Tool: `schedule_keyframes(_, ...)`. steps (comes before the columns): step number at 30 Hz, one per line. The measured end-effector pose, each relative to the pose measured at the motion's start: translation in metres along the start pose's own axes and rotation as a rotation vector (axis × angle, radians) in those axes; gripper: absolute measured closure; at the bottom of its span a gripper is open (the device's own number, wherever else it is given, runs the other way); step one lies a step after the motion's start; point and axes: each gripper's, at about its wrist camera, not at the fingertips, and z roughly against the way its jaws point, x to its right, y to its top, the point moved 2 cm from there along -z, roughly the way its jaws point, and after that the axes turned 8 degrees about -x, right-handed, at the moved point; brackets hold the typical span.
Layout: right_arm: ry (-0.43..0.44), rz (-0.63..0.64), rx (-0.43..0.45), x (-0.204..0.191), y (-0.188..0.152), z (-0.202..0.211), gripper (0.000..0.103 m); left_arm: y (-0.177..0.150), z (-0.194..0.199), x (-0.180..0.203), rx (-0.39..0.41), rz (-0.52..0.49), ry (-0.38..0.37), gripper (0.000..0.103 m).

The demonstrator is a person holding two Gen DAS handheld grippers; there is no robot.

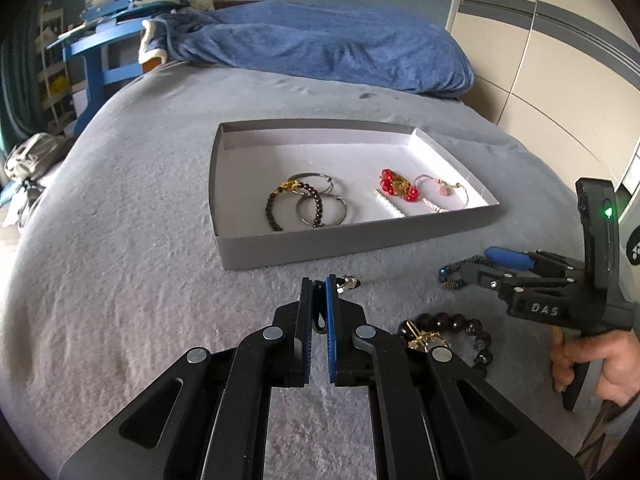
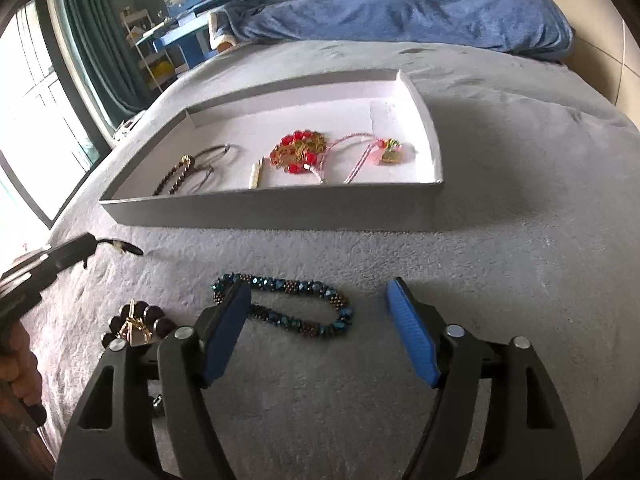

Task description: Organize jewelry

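A grey box lid (image 1: 320,248) (image 2: 280,212) lies on the grey bedspread. It holds a dark bead bracelet (image 1: 276,208), metal rings (image 1: 322,210), red beads (image 1: 396,186) (image 2: 298,152) and a pink cord bracelet (image 1: 442,192) (image 2: 360,152). Just in front of the lid, my left gripper (image 1: 318,284) (image 2: 90,246) is shut on a small dark loop with a silver-gold charm (image 1: 348,282). My right gripper (image 2: 318,286) (image 1: 476,264) is open, its fingers on either side of a blue beaded bracelet (image 2: 288,304) (image 1: 448,278) lying flat. A bracelet of large dark beads with a gold charm (image 1: 460,324) (image 2: 136,322) lies between the two grippers.
A blue blanket (image 1: 320,48) (image 2: 400,4) is heaped at the head of the bed. A cluttered blue desk (image 1: 92,48) stands beyond the bed's left side, cupboard doors (image 1: 540,60) on the right, a window (image 2: 32,100) on the left. A hand (image 1: 600,360) holds the right gripper's handle.
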Motion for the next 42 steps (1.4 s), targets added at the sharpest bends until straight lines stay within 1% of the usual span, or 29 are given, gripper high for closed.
schedule_keyframes(1,0.0,0.012,-0.001,-0.002,0.0,0.0,0.057,0.0,0.0,0.001,0.001,0.0,-0.001,0.096)
schedule_keyframes(2,0.001,0.029,-0.003,-0.005,-0.001,0.0,0.062,0.001,0.0,0.001,0.001,-0.001,-0.001,0.096)
schedule_keyframes(3,0.002,0.044,-0.003,-0.008,-0.002,0.001,0.072,0.002,0.0,0.003,0.002,-0.002,-0.001,0.096)
schedule_keyframes(4,0.0,0.057,-0.007,-0.01,-0.002,0.001,0.087,0.002,0.0,0.005,0.004,-0.004,-0.002,0.096)
schedule_keyframes(5,0.001,0.077,-0.01,-0.014,-0.003,0.001,0.094,0.003,0.001,0.006,0.007,-0.007,-0.002,0.096)
schedule_keyframes(6,0.003,0.095,-0.012,-0.017,-0.004,0.002,0.096,0.004,0.001,0.007,0.009,-0.008,-0.002,0.096)
schedule_keyframes(10,0.017,0.13,0.001,-0.024,-0.006,0.011,0.096,0.009,0.006,0.012,0.023,-0.009,-0.008,0.096)
schedule_keyframes(16,0.035,0.166,0.071,-0.034,0.001,0.04,0.096,0.024,0.021,0.012,0.068,0.009,-0.018,0.096)
schedule_keyframes(22,0.056,0.189,0.142,-0.042,0.017,0.072,0.096,0.041,0.033,0.014,0.109,0.029,-0.036,0.096)
schedule_keyframes(25,0.069,0.193,0.169,-0.044,0.025,0.085,0.096,0.048,0.035,0.019,0.117,0.014,-0.033,0.096)
schedule_keyframes(31,0.068,0.202,0.22,-0.044,0.044,0.106,0.096,0.061,0.042,0.025,0.141,-0.003,-0.034,0.096)
schedule_keyframes(36,0.07,0.195,0.251,-0.04,0.058,0.115,0.096,0.069,0.041,0.028,0.146,-0.005,-0.035,0.096)
schedule_keyframes(42,0.087,0.164,0.265,-0.033,0.066,0.113,0.096,0.077,0.035,0.028,0.141,-0.013,-0.034,0.096)
